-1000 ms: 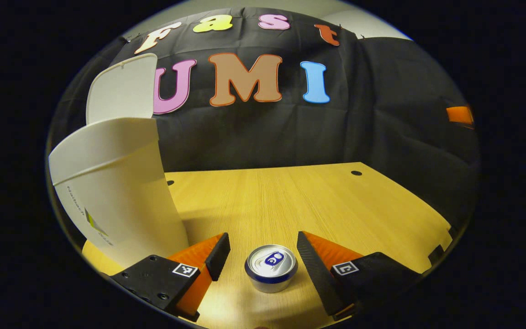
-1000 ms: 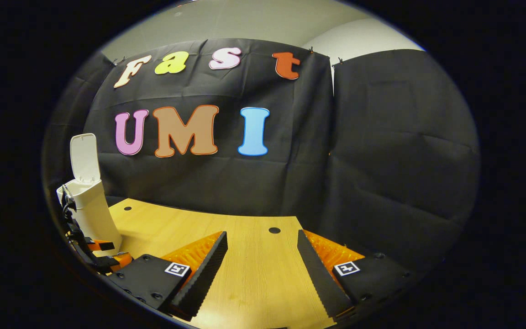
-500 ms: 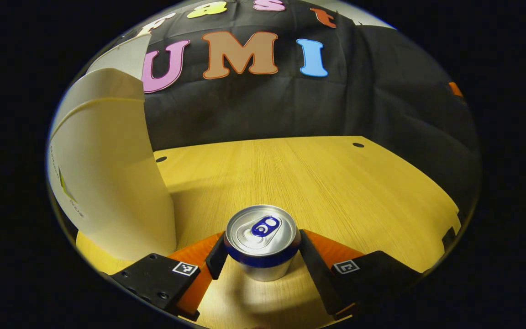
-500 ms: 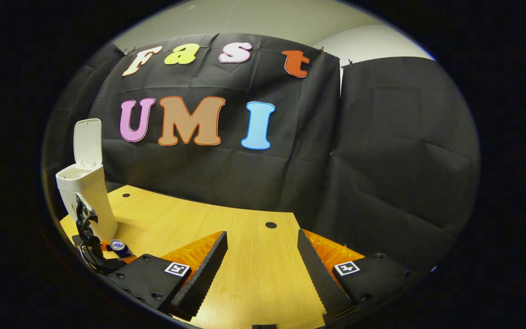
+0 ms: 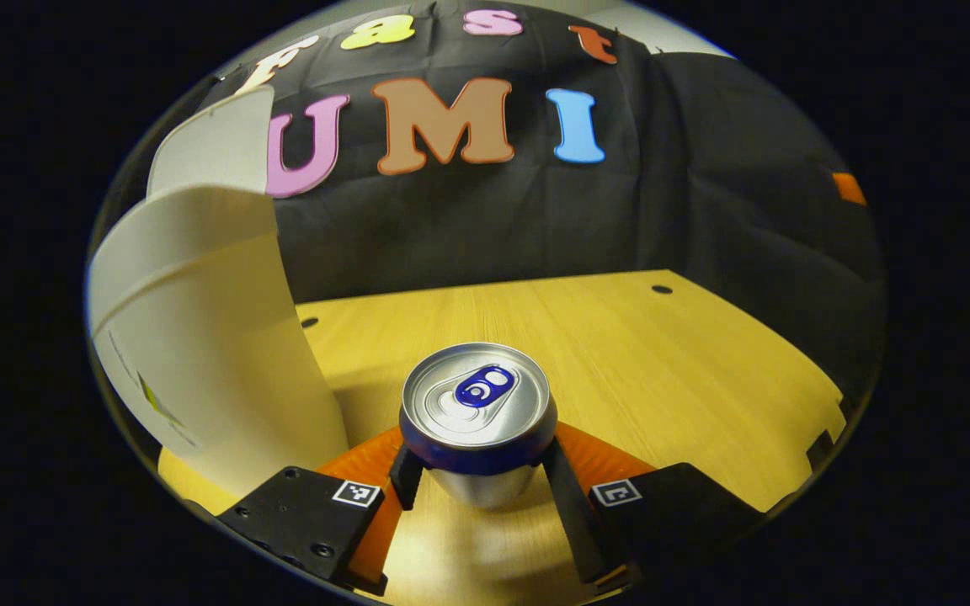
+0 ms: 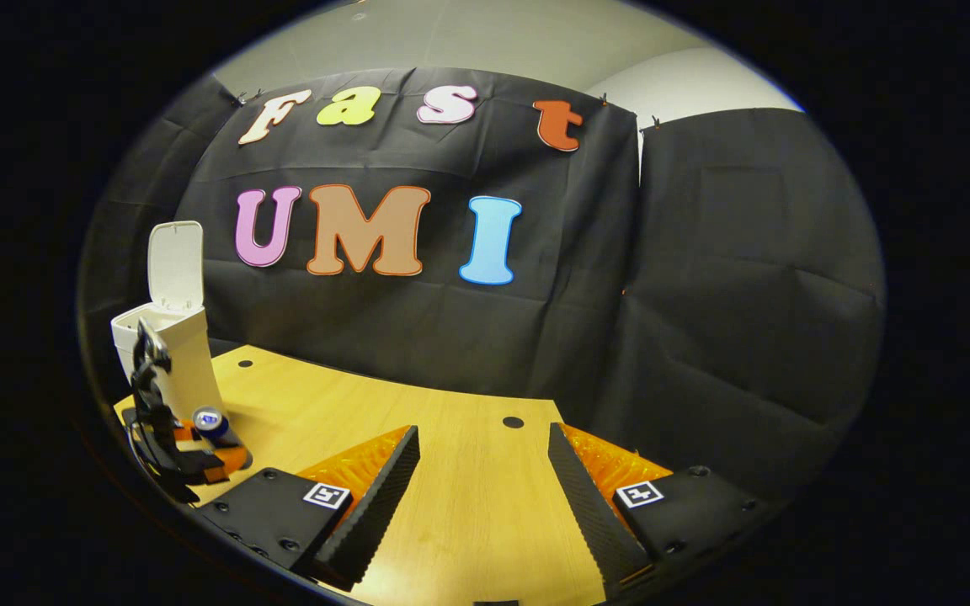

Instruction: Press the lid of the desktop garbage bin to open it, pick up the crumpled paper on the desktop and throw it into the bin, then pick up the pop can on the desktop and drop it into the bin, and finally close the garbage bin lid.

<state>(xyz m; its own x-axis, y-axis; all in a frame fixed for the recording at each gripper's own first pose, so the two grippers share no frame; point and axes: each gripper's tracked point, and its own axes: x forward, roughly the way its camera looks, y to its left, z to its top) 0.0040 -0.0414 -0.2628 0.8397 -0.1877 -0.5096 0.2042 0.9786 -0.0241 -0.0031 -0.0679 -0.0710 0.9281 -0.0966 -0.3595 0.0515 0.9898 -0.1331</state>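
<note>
Pop can (image 5: 477, 421) sits clamped upright between the left gripper (image 5: 478, 480) fingers, just beside the bin (image 5: 199, 337), lid up. Right gripper (image 6: 485, 492) hangs open. Smooth metal could slip mid-lift.

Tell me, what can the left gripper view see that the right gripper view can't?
The left gripper view gives a close look down on the pop can's top and pull tab, held between the left gripper. The right gripper view alone has the right gripper, open over bare desktop. Both share the bin, its lid up, and the can.
</note>
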